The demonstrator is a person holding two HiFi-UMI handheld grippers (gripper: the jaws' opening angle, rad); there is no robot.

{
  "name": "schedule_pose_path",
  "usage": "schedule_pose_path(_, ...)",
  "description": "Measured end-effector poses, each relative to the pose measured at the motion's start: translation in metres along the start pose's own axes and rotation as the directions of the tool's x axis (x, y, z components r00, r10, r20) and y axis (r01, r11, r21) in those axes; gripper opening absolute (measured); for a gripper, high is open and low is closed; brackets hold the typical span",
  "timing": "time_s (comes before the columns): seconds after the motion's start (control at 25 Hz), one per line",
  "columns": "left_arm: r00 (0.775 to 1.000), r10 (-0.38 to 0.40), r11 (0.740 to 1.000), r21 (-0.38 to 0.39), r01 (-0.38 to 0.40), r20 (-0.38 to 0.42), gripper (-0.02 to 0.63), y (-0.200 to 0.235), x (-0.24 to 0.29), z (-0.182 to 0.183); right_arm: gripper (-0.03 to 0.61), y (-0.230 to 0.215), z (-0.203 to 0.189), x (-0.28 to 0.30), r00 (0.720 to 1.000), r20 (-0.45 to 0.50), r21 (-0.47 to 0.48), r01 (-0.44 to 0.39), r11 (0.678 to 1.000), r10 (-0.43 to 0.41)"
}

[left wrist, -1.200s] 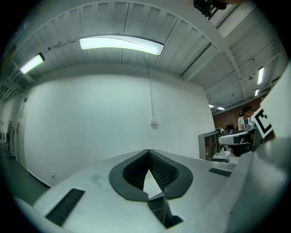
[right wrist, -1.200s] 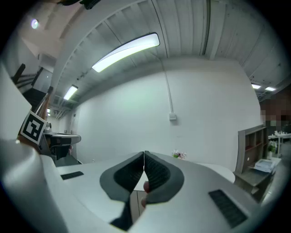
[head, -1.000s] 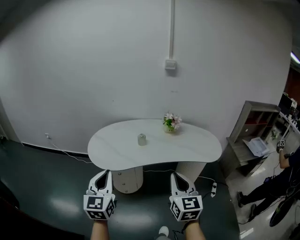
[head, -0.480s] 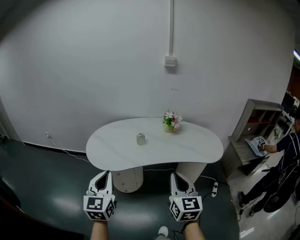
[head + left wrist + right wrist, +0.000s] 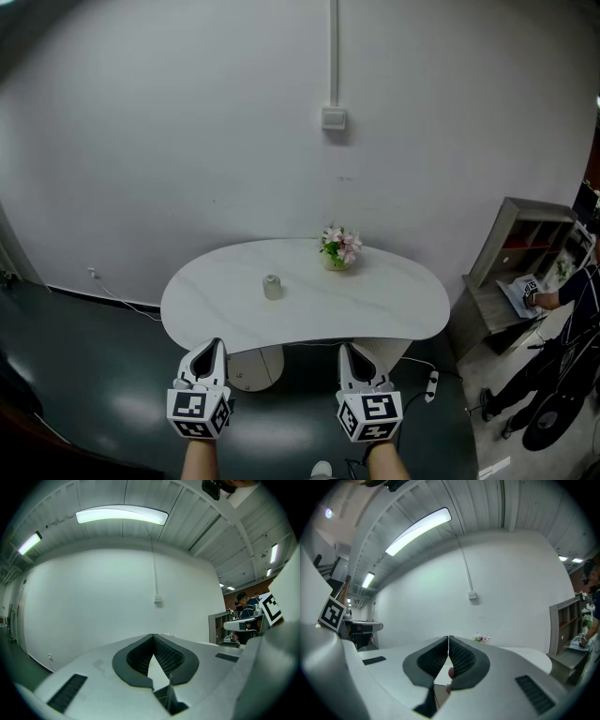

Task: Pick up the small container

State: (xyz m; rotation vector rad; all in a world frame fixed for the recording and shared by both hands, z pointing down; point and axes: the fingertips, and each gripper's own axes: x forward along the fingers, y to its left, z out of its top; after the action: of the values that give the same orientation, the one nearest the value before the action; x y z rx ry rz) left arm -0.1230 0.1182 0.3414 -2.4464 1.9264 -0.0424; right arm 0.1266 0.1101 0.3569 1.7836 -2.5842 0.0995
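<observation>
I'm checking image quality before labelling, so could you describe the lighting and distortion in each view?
Head view: dim, dark corners, small container sharp but tiny. Left gripper view: strong fisheye, ceiling lamp overexposed. Right gripper view: same fisheye, black corners.

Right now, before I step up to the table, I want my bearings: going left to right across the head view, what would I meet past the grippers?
small container → vase of pink flowers → white power strip on the floor → grey shelf unit
</observation>
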Motion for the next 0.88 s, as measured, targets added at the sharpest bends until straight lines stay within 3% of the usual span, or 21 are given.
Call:
schedule_pose_path(0.44, 0.999, 0.039, 0.999, 0.017, -0.038, -0.016, 0.011, -0.028, 0.049, 0.001, 0.066, -0.044, 0.002, 0.036, 0.998, -0.01, 0.001, -0.062, 0.998, 0.062)
schedule_pose_path(0.88, 0.999, 0.032, 0.999, 0.0, -0.032, -0.026, 0.011, -0.024, 0.078, -0.008, 0.066, -0.056, -0.008, 0.06, 0.998, -0.03, 0.011, -0.053, 0.999, 0.053)
